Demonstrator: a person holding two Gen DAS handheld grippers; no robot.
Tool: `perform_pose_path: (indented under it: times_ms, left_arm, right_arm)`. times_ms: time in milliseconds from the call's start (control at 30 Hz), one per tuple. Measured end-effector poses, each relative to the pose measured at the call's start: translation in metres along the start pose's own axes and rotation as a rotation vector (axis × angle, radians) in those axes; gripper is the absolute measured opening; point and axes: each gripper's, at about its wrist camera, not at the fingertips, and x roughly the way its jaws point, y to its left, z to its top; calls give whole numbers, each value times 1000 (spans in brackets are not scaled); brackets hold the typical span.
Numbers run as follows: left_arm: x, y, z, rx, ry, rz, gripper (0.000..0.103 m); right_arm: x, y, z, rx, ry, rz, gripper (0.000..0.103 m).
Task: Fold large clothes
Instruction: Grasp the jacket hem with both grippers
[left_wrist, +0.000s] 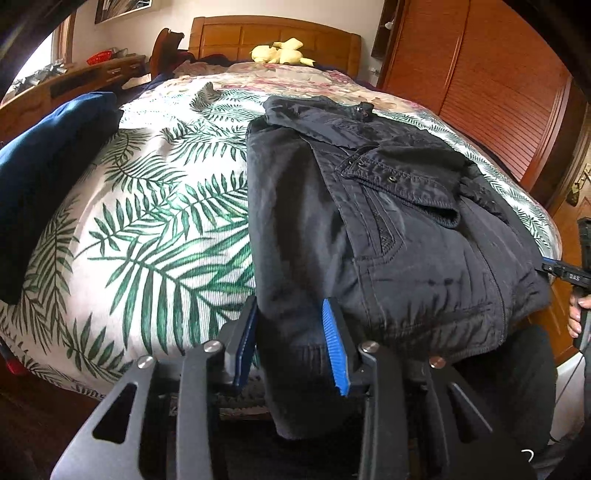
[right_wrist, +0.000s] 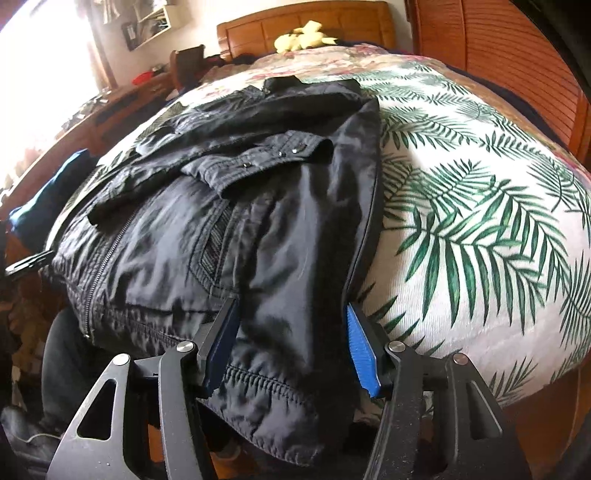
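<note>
A black jacket lies zipped on the bed, sleeves folded across its front, its bottom hem hanging over the near edge. In the left wrist view my left gripper has its blue pads on either side of the hem's left corner, fabric filling the gap. In the right wrist view the jacket shows its right side, and my right gripper holds the hem's right corner between its pads, the cloth bunched thick between them.
The bed cover has a green palm-leaf print. A dark blue garment lies at the bed's left. A yellow plush toy sits by the wooden headboard. A wooden wardrobe stands on the right. A person's hand shows at the right edge.
</note>
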Motion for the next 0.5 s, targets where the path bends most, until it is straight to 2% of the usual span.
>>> perform_pose_path:
  times_ms: [33, 100, 167, 233, 367, 467, 500]
  left_arm:
    - [-1, 1, -1, 0, 0, -9, 32]
    - [-2, 2, -3, -1, -2, -14, 21]
    - [-5, 5, -2, -15, -9, -32, 12]
    - [-10, 4, 0, -24, -22, -57, 7]
    - [-15, -4, 3, -3, -38, -40, 7]
    - [-8, -4, 1, 1, -20, -12, 7]
    - [-5, -2, 0, -6, -10, -3, 7]
  right_arm:
    - [1, 0, 0, 6, 0, -3, 58]
    - [1, 0, 2, 21, -2, -4, 56]
    - [-2, 1, 5, 21, -10, -15, 39]
    - [-6, 3, 10, 18, -27, -11, 13]
    - [-25, 4, 21, 30, -97, 46, 10]
    - [-26, 8, 25, 28, -94, 55, 10]
    - [-24, 9, 24, 20, -85, 45, 13]
